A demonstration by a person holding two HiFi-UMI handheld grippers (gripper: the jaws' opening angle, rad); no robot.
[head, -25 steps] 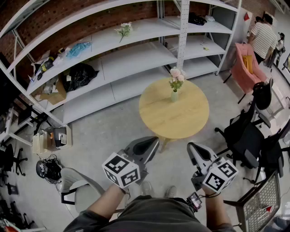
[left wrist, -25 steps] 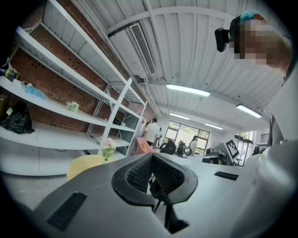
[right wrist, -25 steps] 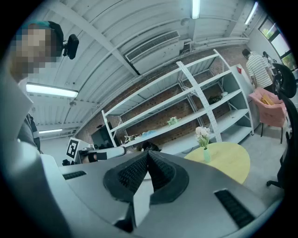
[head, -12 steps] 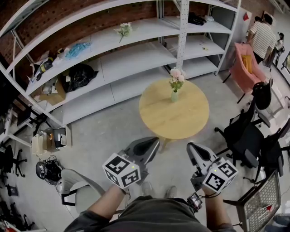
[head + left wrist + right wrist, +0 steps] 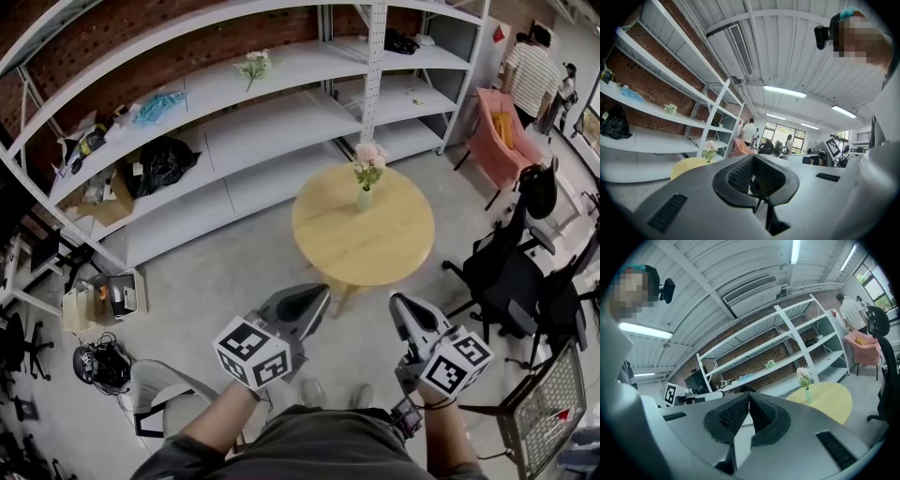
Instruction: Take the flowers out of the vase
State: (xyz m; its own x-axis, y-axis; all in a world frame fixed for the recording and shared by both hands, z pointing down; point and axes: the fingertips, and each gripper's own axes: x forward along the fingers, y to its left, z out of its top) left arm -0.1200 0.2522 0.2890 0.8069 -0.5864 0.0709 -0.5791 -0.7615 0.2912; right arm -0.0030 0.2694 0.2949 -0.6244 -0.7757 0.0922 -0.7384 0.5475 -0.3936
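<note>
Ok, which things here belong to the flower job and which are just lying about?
Job: pink flowers, pale green vase, round wooden table, left tongs and right tongs (both shut, empty).
Lying about: flower sprig on the shelf, black bag, pink armchair, black office chairs.

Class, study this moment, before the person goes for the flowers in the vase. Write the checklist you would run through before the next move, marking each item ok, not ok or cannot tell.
1. The flowers stand in the vase: ok.
2. The vase is upright on the round table: ok.
3. The left gripper is ready to grasp: not ok, its jaws are together with nothing between them.
4. The right gripper is ready to grasp: not ok, its jaws are together and empty.
5. Both grippers are at the vase: not ok, they are short of the table's near edge.
6. The stems will slide out freely: cannot tell.
</note>
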